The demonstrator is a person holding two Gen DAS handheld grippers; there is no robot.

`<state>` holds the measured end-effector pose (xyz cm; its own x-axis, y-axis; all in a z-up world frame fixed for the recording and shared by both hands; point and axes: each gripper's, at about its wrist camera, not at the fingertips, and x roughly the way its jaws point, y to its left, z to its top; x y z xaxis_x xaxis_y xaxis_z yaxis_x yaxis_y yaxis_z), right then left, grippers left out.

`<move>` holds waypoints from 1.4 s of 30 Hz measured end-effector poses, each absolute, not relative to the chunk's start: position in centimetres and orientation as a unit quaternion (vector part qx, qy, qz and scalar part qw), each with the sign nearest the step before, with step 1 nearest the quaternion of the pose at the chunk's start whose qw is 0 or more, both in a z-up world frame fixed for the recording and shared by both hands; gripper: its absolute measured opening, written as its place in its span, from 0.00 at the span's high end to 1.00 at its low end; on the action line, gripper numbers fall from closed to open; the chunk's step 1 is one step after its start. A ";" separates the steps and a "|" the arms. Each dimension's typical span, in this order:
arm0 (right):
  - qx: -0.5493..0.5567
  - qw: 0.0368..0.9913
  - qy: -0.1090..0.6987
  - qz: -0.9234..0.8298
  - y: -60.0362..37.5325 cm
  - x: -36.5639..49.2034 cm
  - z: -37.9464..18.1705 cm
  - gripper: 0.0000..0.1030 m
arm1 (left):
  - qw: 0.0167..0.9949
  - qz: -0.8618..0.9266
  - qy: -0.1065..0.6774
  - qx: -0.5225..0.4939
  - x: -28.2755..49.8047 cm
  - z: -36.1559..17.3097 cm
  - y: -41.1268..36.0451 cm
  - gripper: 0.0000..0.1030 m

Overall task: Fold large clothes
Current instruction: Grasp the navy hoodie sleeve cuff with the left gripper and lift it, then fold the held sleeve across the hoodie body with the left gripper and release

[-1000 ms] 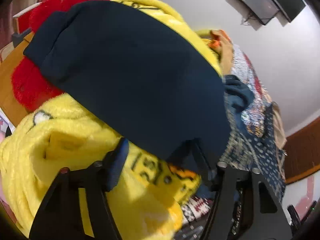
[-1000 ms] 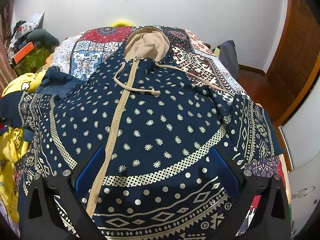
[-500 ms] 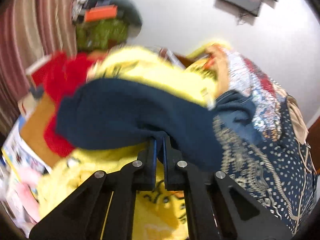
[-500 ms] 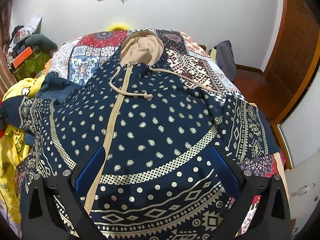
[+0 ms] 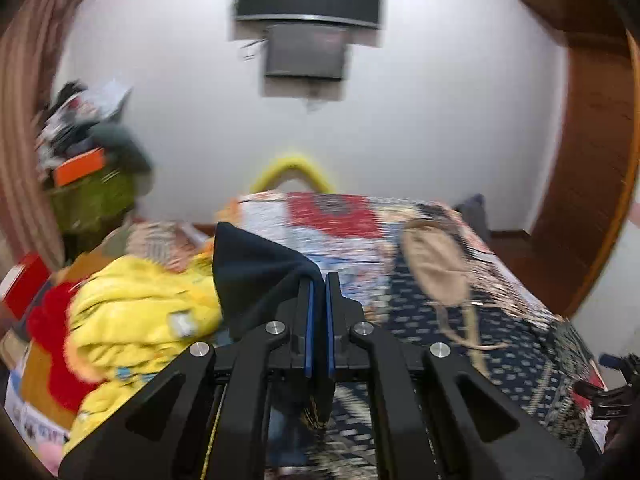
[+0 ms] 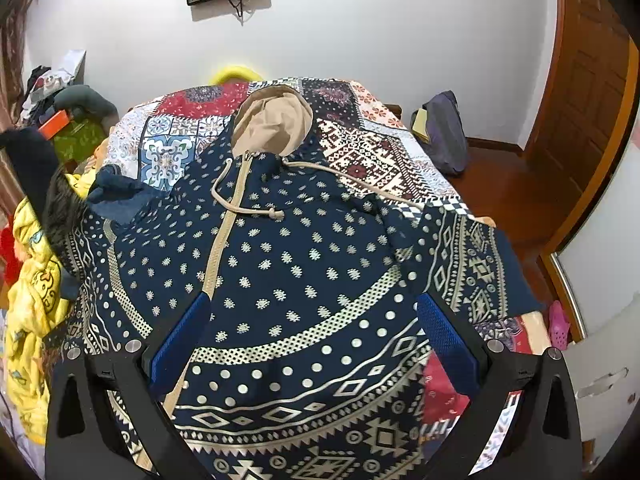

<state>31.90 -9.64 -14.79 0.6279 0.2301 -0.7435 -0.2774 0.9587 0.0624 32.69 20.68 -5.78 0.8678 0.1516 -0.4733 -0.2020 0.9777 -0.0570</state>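
Observation:
A navy hoodie (image 6: pixel 300 240) with pale dot and diamond patterns lies front up on the bed, its zip closed and its tan hood (image 6: pixel 276 124) at the far end. My left gripper (image 5: pixel 319 280) is shut on the plain navy end of the hoodie's left sleeve (image 5: pixel 252 272), held up above the bed's left side. The right wrist view shows that lifted sleeve end (image 6: pixel 28 160) at its left edge. My right gripper (image 6: pixel 312 320) hangs open over the hoodie's lower front, with nothing between its pads. The right sleeve (image 6: pixel 472 264) lies spread to the right.
A patchwork bedcover (image 6: pixel 168 152) lies under the hoodie. A yellow fleece blanket (image 5: pixel 140 312) and something red (image 5: pixel 52 332) are heaped left of the bed. Cluttered boxes (image 5: pixel 88 160) stand at the far left. A dark bag (image 6: pixel 444 132) sits on the floor by a wooden door (image 6: pixel 592 100).
My left gripper shut on the navy sleeve end, then rose and swung toward the bed with it, rolling level. The right gripper lifted slightly and stayed open.

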 end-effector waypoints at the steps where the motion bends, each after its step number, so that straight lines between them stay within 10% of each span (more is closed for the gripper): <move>1: -0.030 0.902 0.407 0.141 -9.9 31.9 -14.7 0.01 | 0.967 0.076 0.242 -0.041 33.2 -5.8 18.7 0.96; 22: -0.062 0.889 0.428 0.150 -12.7 30.5 -17.0 0.01 | 0.855 -0.109 0.503 0.059 37.6 -24.8 -2.0 0.95; 27: -0.075 0.890 0.421 0.155 -11.8 30.1 -16.1 0.01 | 0.854 -0.112 0.508 0.033 36.2 -23.9 -0.3 0.79; 29: -0.079 0.891 0.417 0.161 -11.2 30.0 -15.5 0.01 | 0.859 -0.096 0.501 0.036 35.6 -23.1 0.6 0.49; 42: -0.116 0.884 0.391 0.228 -1.9 30.6 -12.9 0.01 | 0.907 0.017 0.418 0.038 31.1 -17.0 12.8 0.34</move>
